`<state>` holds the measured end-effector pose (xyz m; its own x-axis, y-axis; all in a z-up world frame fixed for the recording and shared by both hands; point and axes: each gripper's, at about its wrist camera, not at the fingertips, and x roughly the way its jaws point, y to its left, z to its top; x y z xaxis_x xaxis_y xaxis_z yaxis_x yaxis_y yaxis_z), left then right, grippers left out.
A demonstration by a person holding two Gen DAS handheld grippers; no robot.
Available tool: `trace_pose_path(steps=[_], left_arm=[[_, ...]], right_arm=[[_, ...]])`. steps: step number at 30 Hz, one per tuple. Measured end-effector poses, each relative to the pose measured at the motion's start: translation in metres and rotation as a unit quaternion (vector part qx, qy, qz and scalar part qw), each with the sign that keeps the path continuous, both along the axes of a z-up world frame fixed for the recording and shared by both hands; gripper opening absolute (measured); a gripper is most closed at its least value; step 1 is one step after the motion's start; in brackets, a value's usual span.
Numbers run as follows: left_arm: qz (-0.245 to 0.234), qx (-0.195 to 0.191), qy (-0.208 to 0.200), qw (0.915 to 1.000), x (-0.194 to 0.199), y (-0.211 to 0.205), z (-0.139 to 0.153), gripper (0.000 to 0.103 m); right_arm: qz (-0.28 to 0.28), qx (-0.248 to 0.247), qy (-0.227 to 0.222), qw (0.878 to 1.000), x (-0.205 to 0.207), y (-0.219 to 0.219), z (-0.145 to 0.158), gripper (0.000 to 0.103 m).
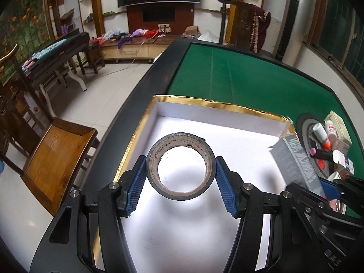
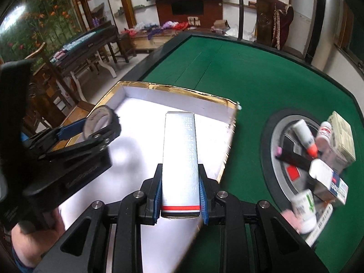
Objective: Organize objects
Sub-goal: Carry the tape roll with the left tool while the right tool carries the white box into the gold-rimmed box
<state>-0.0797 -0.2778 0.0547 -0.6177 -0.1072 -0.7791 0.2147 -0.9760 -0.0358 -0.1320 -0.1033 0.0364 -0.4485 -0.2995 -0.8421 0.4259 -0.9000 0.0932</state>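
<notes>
The left gripper (image 1: 180, 177) has its blue pads (image 1: 136, 186) pressed against both sides of a roll of dark tape (image 1: 180, 166), holding it above the white floor of an open box with a gold rim (image 1: 204, 103). The right gripper (image 2: 180, 195) is clamped on a long silver carton (image 2: 179, 159), which points toward twelve o'clock over the same box. At three o'clock from the carton, a round metal disc (image 2: 276, 134) set in the green table (image 2: 250, 72) carries a heap of small bottles (image 2: 304, 137) and packets, blurred, so the labels probably cannot be read. A wooden chair (image 1: 59, 159) stands at nine o'clock.
</notes>
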Motion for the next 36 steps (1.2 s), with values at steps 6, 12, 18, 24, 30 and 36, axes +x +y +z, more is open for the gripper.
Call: trace_pose_path(steps=[6,12,18,24,30,36], left_arm=[[0.006,0.021,-0.029,0.9994,-0.017,-0.016,-0.005,0.060],[0.007,0.026,-0.056,0.9980,-0.036,-0.016,-0.021,0.060],[0.011,0.020,-0.045,0.9988,-0.037,-0.016,-0.024,0.060],[0.008,0.032,-0.049,0.9983,-0.038,-0.017,-0.030,0.060],[0.007,0.082,-0.040,0.9958,-0.035,-0.027,-0.032,0.060],[0.004,0.112,-0.034,0.9930,-0.035,-0.031,-0.029,0.060]], right_arm=[[-0.015,0.009,-0.033,0.999,-0.030,-0.025,-0.009,0.026],[-0.022,0.022,-0.053,0.998,-0.051,-0.043,-0.018,0.026],[-0.033,0.042,-0.052,0.997,-0.066,-0.050,-0.028,0.026],[-0.039,0.050,-0.053,0.997,-0.075,-0.050,-0.037,0.027],[-0.041,0.044,-0.058,0.997,-0.077,-0.048,-0.042,0.027],[-0.037,0.022,-0.058,0.997,-0.078,-0.046,-0.042,0.027]])
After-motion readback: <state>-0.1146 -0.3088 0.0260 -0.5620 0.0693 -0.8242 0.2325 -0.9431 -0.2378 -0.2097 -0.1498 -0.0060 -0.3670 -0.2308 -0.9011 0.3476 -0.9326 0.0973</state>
